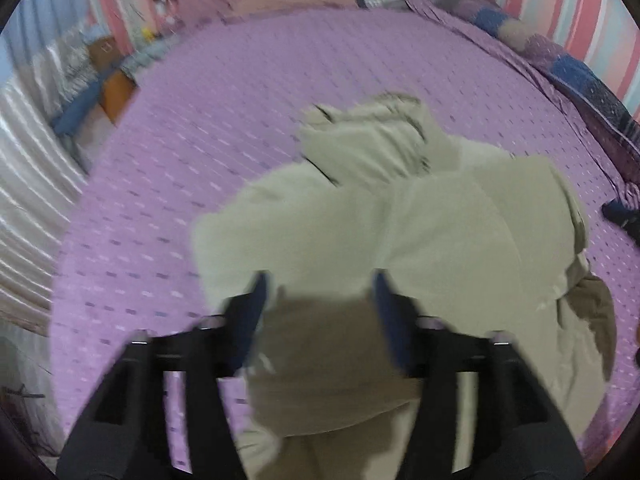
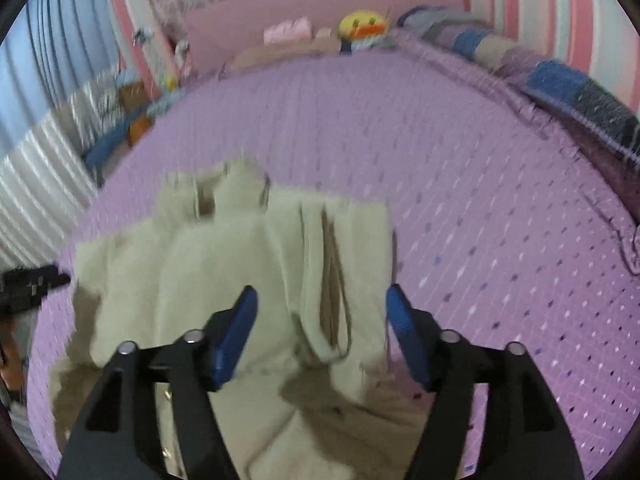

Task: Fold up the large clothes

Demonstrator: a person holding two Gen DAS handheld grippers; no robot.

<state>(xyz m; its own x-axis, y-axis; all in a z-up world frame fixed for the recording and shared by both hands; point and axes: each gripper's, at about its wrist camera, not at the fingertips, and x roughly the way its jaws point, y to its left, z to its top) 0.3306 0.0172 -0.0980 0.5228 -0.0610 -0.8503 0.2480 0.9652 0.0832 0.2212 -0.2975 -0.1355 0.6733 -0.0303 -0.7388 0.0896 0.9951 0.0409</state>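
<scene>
Open purple bedspread (image 2: 460, 184) beyond the coat (image 2: 224, 264); blanket roll (image 2: 560, 80) blocks its right edge.

Your coat (image 1: 420, 220) is pale khaki-beige, with a darker tan lining showing at its edge. The sheet (image 1: 240, 100) under it is lilac, dotted with rows of small dark and white dashes. Your pads (image 2: 236, 332) are blue on black frames. Behind, the wall (image 2: 540, 0) runs in pink, white and pale blue stripes, and the plush (image 2: 362, 24) is yellow and orange
</scene>
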